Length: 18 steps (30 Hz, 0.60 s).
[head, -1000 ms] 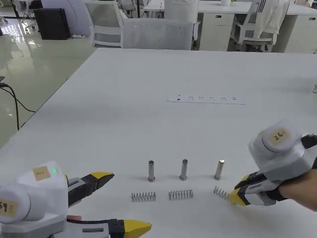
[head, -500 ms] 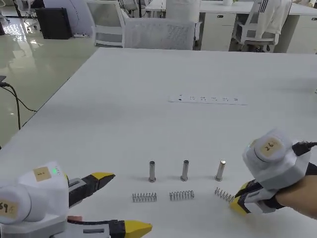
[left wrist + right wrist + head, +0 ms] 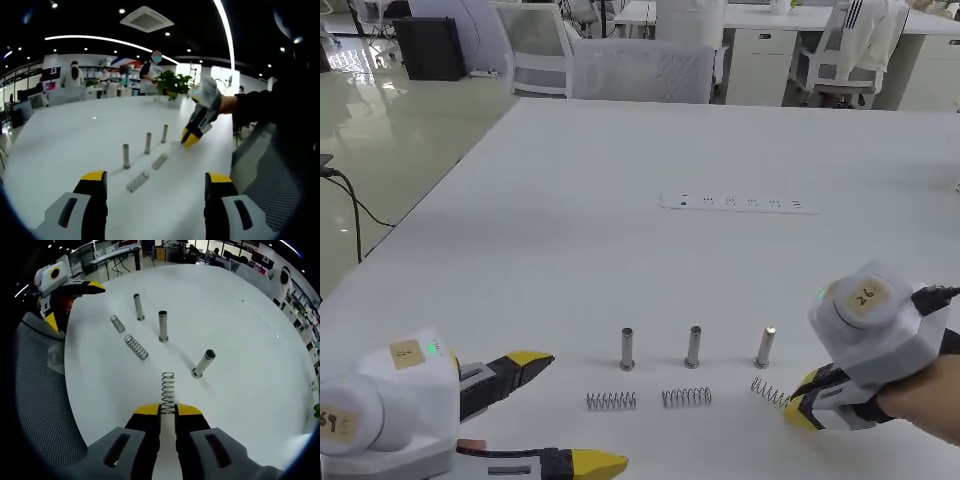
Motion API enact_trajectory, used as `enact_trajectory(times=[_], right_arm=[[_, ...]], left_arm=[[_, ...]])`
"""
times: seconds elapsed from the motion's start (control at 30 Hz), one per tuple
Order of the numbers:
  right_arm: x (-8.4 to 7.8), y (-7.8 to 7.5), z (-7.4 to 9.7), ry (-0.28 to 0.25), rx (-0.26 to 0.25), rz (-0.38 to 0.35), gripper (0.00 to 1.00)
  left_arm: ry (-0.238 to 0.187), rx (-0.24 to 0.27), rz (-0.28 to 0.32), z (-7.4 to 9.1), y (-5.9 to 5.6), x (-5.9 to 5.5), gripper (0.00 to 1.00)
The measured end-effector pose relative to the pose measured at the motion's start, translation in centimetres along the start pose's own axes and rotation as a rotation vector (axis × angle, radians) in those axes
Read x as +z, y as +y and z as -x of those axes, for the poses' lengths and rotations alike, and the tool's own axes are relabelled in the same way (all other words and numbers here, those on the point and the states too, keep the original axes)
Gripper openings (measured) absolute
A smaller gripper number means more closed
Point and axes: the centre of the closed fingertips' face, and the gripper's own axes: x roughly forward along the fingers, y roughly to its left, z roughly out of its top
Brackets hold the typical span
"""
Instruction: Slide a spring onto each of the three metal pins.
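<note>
Head view: white worktop (image 3: 620,250), with three metal pins standing in a row parallel to its near edge and not far from it.
- left pin (image 3: 627,349), middle pin (image 3: 693,346) and right pin (image 3: 764,346): each on its base, evenly spaced, none touching another.
- left spring (image 3: 611,401) and middle spring (image 3: 687,397): lying flat on the worktop, each just on the near-edge side of its own pin, apart from it and running along the row.
- right spring (image 3: 770,392): on the near-edge side of the right pin, set at an angle to the row. Its far end points toward that pin's base without touching it.

Right gripper (image 3: 798,398): at the right end of the row, close to the near edge. In the right gripper view the yellow jaw tips are drawn almost together, pinching the near end of the right spring, and the rest of the coil sticks straight out ahead of the jaws. I cannot tell whether the free end rests on the worktop or is raised off it.

Left gripper (image 3: 570,410): over the near edge, toward the near left corner and well apart from the left pin. Its jaws are spread wide. In the left gripper view they point along the row of pins toward the right gripper.

Socket strip (image 3: 738,203): set flush in the worktop, mid-surface, well beyond the pins toward the far edge.
</note>
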Motion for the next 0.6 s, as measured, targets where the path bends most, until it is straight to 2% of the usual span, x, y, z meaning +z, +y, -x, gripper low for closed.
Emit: enact_trajectory(times=[0.13,0.3,0.5,0.6], right_arm=[[1.0,1.0,0.4,-0.011,0.019,0.028,0.08],[2.5,2.7,0.7,-0.029,0.066,0.068,0.08],[4.3,4.3,0.9,-0.043,0.102,0.137,0.08],[4.9,4.9,1.0,-0.045,0.119,0.172,0.08]], left_arm=[[-0.001,-0.009,-0.006,-0.1,-0.1,0.0,0.75],[0.007,-0.024,-0.015,-0.4,-0.4,0.0,0.74],[0.033,-0.073,-0.049,-1.2,-1.6,-0.1,0.71],[0.030,-0.091,-0.062,-1.5,-1.8,0.2,0.69]])
